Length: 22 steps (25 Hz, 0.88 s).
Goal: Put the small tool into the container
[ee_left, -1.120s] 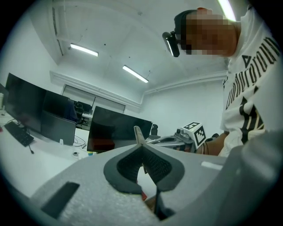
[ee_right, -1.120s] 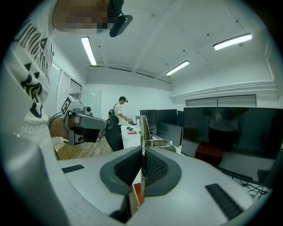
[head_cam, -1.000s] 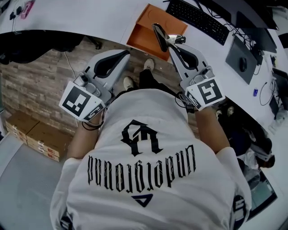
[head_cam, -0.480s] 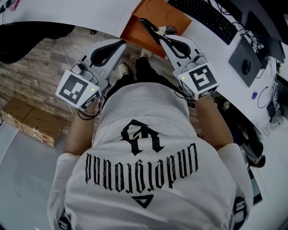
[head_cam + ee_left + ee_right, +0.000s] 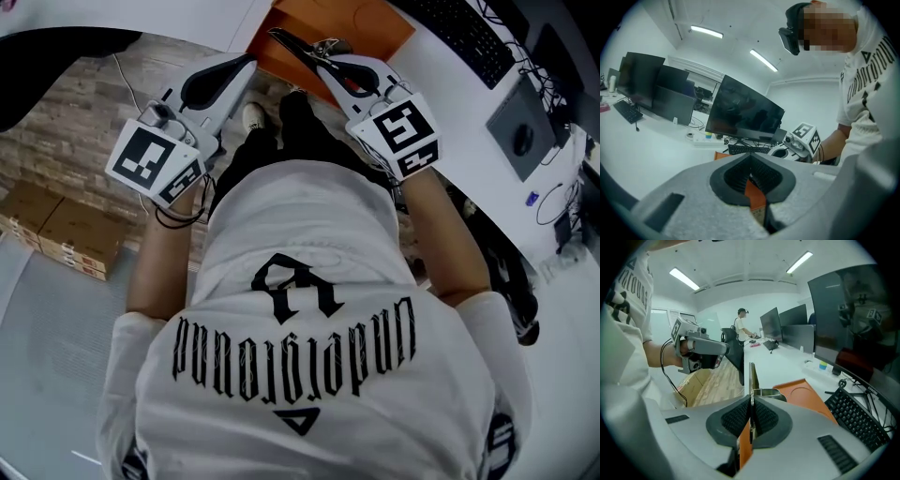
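Right gripper [image 5: 323,64] angled down, fingers [image 5: 733,420] pinching small tool [image 5: 751,376]; left gripper [image 5: 249,60] fingers seemingly together.

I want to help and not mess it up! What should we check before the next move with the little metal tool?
1. Thin silver metal tool held tight: ok. The right gripper pinches it between its fingers.
2. Left gripper free to help: ok. It is shut with nothing in it.
3. Container found: cannot tell. Only an orange flat tray with a round dent shows.
4. Tool near that tray: ok. In the head view it sits over the tray's near edge.
5. Black keyboard out of the way: ok. It lies beside the tray.
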Motion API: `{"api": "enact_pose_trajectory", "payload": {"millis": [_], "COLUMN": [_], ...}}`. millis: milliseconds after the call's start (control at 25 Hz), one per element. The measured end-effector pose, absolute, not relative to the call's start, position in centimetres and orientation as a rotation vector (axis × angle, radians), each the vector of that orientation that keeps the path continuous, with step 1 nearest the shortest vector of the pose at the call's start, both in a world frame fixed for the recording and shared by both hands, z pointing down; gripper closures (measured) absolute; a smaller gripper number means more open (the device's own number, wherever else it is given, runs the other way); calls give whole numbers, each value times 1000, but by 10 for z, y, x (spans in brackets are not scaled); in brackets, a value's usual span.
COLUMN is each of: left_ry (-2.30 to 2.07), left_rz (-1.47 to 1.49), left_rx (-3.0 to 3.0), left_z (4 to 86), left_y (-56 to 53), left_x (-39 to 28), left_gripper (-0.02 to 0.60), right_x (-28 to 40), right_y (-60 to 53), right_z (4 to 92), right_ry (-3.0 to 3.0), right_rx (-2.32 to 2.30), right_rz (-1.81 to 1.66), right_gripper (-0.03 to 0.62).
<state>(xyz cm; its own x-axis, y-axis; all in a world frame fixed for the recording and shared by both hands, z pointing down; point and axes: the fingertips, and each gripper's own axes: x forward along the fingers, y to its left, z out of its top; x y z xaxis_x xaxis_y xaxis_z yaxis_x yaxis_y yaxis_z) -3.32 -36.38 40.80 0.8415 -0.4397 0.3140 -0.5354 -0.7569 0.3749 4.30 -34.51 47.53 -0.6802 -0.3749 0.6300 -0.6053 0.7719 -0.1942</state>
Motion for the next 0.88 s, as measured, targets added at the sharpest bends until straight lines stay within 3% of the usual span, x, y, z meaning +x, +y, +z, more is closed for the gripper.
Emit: {"api": "enact_pose_trajectory", "payload": {"millis": [880], "left_ry": [-715], "left_rz": [339], "left_rx": [2436], "left_z": [483], "left_y": [-372], "left_x": [-27], "left_gripper": [568], "right_x": [31], "right_y": [-337], "right_z": [600], "right_ry": [-2205], "right_rx": [502], "right_rz": [707], "right_gripper": [579]}}
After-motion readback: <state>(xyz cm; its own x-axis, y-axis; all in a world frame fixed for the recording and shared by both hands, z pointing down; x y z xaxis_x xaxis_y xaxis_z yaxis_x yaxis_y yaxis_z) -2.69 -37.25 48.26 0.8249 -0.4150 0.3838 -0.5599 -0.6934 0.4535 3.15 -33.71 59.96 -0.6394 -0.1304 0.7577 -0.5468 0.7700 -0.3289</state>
